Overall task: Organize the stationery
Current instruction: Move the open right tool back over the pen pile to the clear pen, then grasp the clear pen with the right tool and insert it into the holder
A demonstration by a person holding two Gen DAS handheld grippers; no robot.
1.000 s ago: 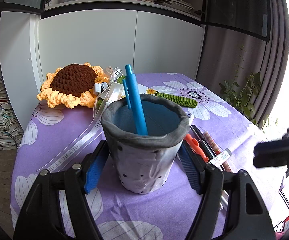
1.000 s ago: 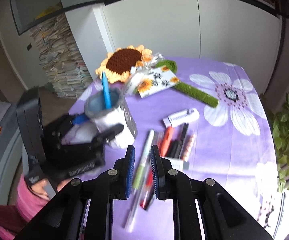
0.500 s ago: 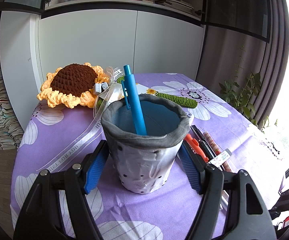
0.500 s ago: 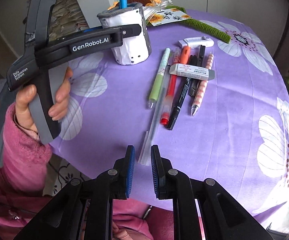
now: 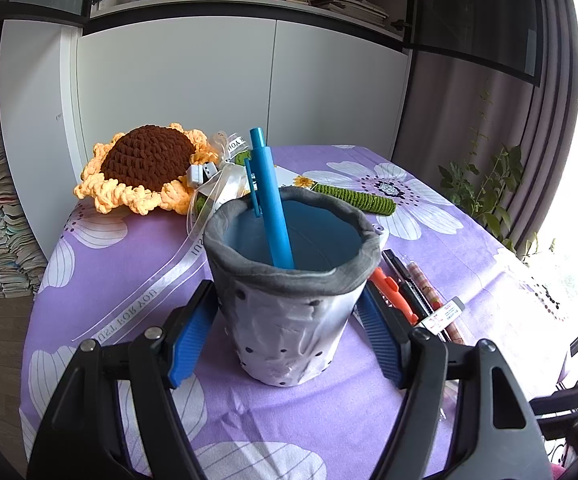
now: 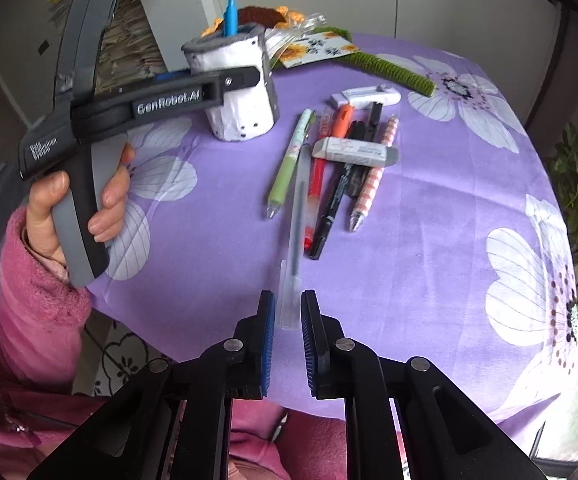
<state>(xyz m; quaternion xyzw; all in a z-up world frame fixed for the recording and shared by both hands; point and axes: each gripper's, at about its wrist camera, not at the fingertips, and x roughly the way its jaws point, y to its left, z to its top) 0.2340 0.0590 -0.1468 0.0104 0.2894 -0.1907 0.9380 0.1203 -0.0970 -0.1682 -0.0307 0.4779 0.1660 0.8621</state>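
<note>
Pens [image 6: 331, 184] look light, stiff, slippery; right gripper [image 6: 287, 312], nearly closed and empty, should pinch the clear pen [image 6: 295, 240] mid-barrel while left gripper [image 5: 285, 320] clamps the cup [image 5: 289, 300].

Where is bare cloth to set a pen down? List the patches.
Free: the wide cloth right of the pen pile, and the near strip between pen cup and clear pen. Crowded: the pile itself and the far edge by the crochet sunflower.

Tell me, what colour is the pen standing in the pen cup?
Blue. The pen shows best in the left wrist view.
</note>
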